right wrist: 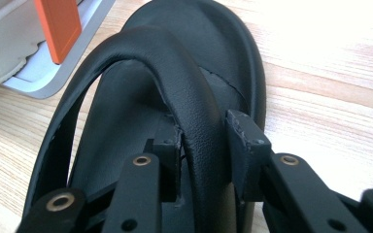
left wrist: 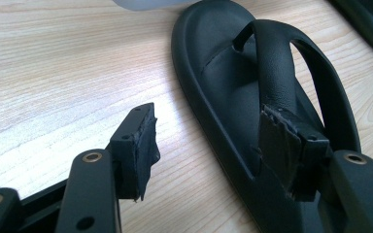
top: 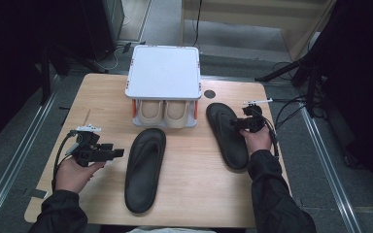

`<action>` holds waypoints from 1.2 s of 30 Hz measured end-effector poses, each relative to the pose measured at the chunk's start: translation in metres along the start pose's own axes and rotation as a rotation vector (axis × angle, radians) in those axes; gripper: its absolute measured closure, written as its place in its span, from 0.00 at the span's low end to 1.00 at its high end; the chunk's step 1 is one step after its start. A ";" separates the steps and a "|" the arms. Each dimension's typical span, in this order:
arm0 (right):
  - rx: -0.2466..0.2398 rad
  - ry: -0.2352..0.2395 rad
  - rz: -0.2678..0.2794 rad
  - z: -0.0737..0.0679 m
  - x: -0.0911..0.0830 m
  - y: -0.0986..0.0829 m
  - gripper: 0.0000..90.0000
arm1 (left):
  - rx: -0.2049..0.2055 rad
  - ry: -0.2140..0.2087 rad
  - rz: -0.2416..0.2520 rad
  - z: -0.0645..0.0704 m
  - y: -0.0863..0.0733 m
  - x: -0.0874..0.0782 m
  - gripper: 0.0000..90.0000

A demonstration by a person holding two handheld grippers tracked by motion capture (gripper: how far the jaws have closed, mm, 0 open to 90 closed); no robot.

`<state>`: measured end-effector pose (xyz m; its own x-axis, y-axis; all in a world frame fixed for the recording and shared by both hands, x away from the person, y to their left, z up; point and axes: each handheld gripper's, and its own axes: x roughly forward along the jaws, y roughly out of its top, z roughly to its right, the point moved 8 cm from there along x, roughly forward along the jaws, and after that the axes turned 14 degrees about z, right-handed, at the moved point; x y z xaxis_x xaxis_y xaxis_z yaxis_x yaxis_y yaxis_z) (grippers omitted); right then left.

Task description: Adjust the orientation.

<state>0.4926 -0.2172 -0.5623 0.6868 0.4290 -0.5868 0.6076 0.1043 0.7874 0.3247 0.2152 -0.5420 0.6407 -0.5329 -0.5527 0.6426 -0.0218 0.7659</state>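
Note:
Two black thong sandals lie on the wooden table (top: 102,92). The left sandal (top: 144,170) (left wrist: 213,82) is near the middle. My left gripper (top: 118,153) (left wrist: 213,145) is open at that sandal's left edge, with one pad over bare wood and the other pad (left wrist: 284,145) against the strap's end. The right sandal (top: 226,141) (right wrist: 126,121) lies flat at the right. My right gripper (top: 236,124) (right wrist: 201,155) straddles its strap (right wrist: 194,111), and the pads press the strap from both sides.
A small rack with a white top (top: 163,73) and orange posts (right wrist: 58,24) stands at the table's back middle, with a beige pair of shoes (top: 164,112) under it. Cables and dark stands surround the table on the floor.

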 end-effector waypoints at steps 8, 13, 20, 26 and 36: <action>0.016 -0.010 -0.002 0.003 -0.002 0.001 0.80 | -0.006 0.003 0.003 -0.001 0.000 0.000 0.44; 0.018 -0.002 0.009 0.000 -0.004 0.004 0.80 | -0.004 -0.001 -0.001 -0.001 0.000 0.000 0.44; 0.003 0.007 0.020 -0.006 -0.015 0.010 0.80 | -0.005 -0.001 0.000 -0.001 0.000 0.000 0.44; -0.013 0.028 0.032 -0.014 -0.027 0.015 0.80 | -0.006 0.000 0.001 -0.001 0.001 0.000 0.44; -0.030 0.055 0.022 -0.028 -0.048 0.016 0.80 | -0.003 0.000 0.005 0.000 0.000 0.000 0.44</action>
<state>0.4584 -0.2112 -0.5166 0.6763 0.4797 -0.5590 0.5799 0.1212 0.8056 0.3249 0.2157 -0.5418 0.6442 -0.5328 -0.5487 0.6405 -0.0164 0.7678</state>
